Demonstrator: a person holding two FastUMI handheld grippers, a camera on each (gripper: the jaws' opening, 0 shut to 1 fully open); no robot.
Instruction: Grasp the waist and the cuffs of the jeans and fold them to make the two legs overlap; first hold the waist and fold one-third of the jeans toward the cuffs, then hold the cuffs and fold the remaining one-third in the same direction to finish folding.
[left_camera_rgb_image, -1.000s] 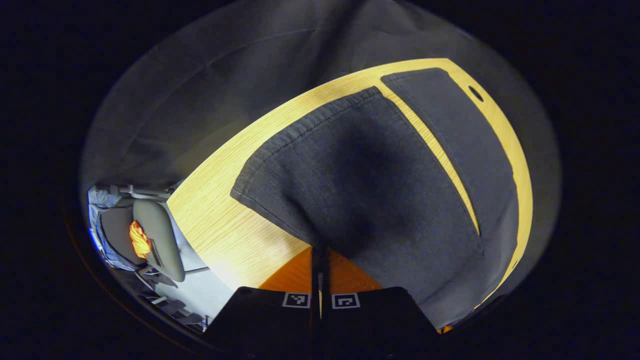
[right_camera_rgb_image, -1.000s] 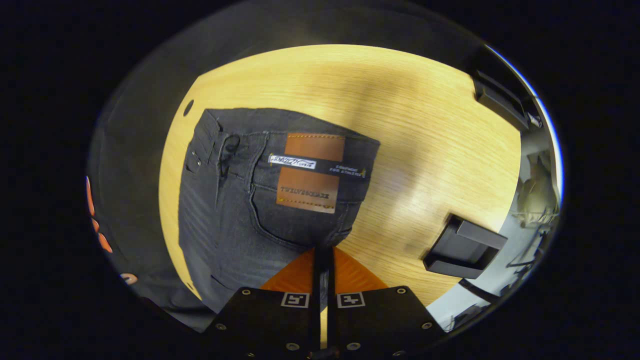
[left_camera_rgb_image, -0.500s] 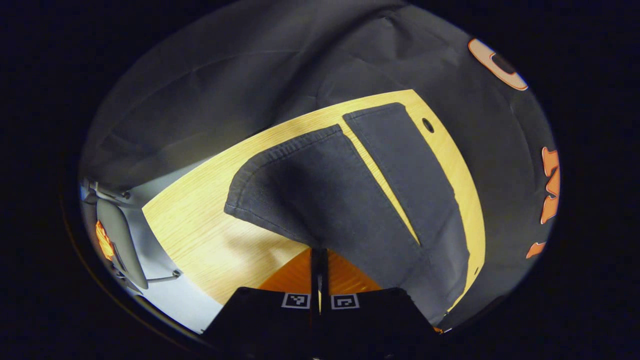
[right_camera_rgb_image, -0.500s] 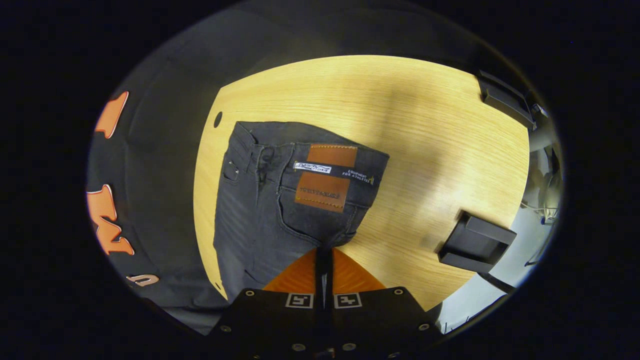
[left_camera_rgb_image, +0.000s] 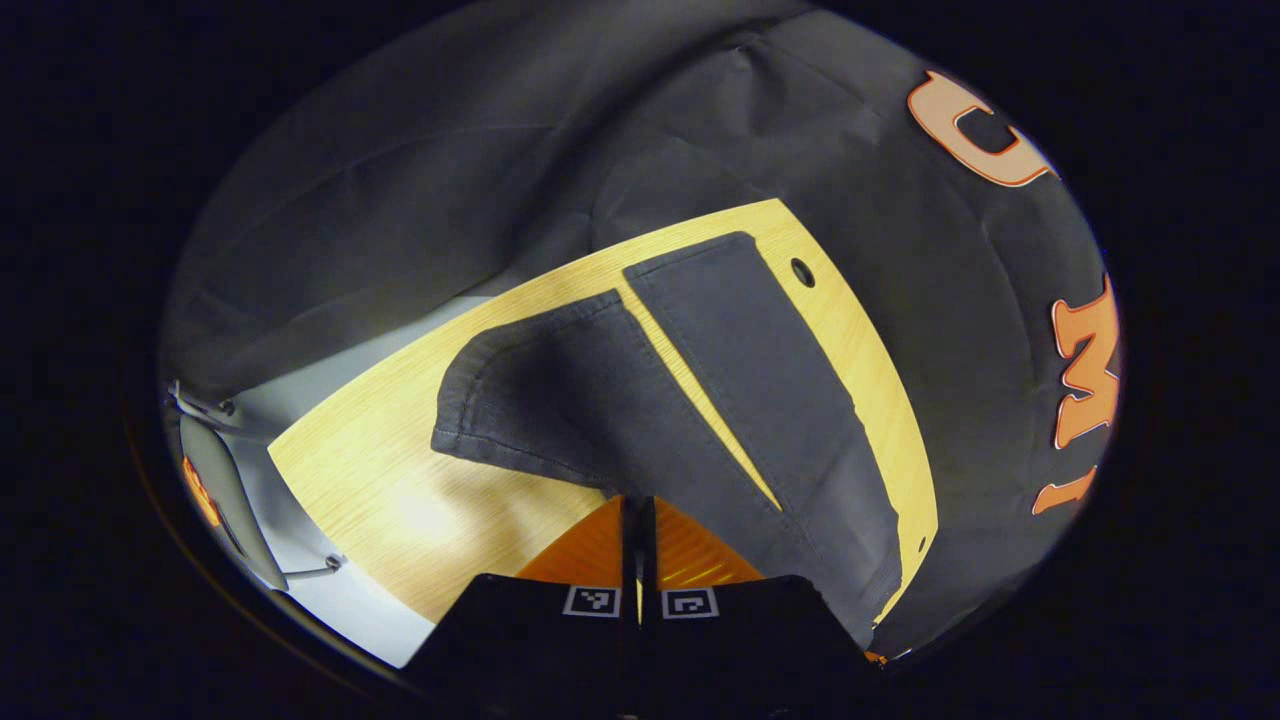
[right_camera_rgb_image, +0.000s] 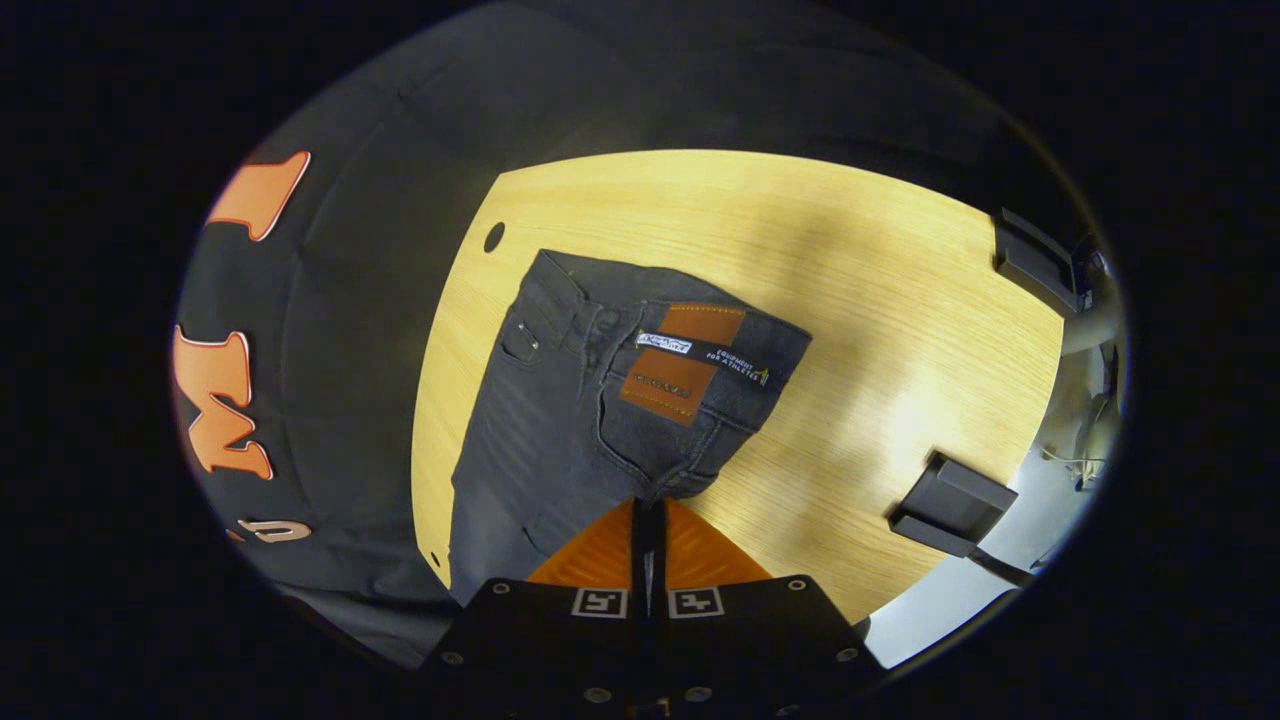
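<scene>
The dark jeans (right_camera_rgb_image: 560, 420) lie on the wooden table (right_camera_rgb_image: 880, 290), near the small round hole (right_camera_rgb_image: 494, 237) at its edge. The right gripper (right_camera_rgb_image: 647, 515) is clamped on the waist, its fingers pinching the denim just below the brown leather patch (right_camera_rgb_image: 683, 363). The left gripper (left_camera_rgb_image: 637, 510) is pinched on the near leg's cuff (left_camera_rgb_image: 520, 400), raised off the table, while the other leg (left_camera_rgb_image: 760, 380) lies flat beside it. A black stand (right_camera_rgb_image: 950, 505) sits well apart from the jeans.
</scene>
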